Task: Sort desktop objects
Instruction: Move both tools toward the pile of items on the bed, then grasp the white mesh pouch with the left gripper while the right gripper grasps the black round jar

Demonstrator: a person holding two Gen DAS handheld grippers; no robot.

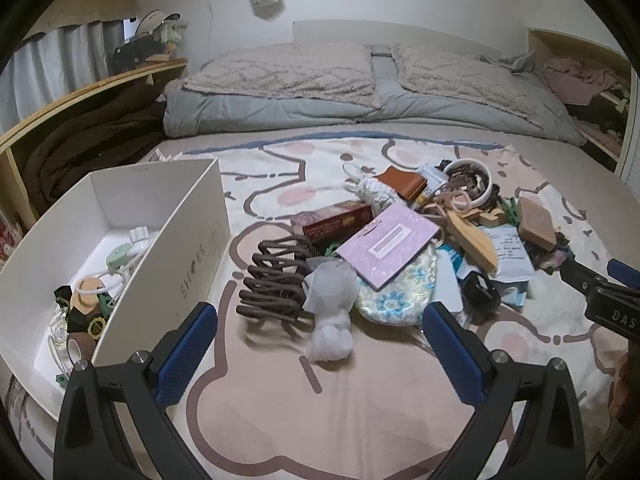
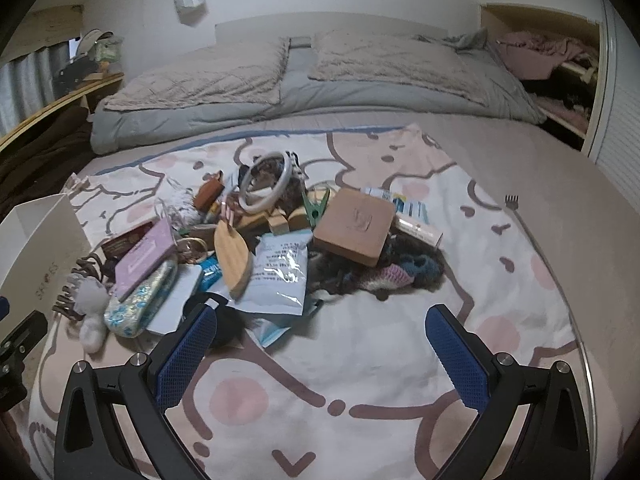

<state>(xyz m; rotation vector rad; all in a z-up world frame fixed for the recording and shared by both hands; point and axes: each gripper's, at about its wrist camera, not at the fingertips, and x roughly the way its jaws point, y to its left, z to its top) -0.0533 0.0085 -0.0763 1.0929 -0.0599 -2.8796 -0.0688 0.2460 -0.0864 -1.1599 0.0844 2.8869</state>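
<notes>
Both tools (image 1: 320, 344) (image 2: 320, 344) hover agape, empty, before the clutter pile (image 1: 420, 232).

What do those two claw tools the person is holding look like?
Both match: black, angular frames with silver bolts, each carrying two fingers faced with blue, dimpled pads. The left gripper and the right gripper look identical. From the left camera, white letters "DAS" show on the right one's black body.

One white box (image 1: 120, 216), two pillows (image 1: 288, 70) (side by side), one brown hair claw (image 1: 276, 284), one purple card (image 1: 388, 240).
</notes>
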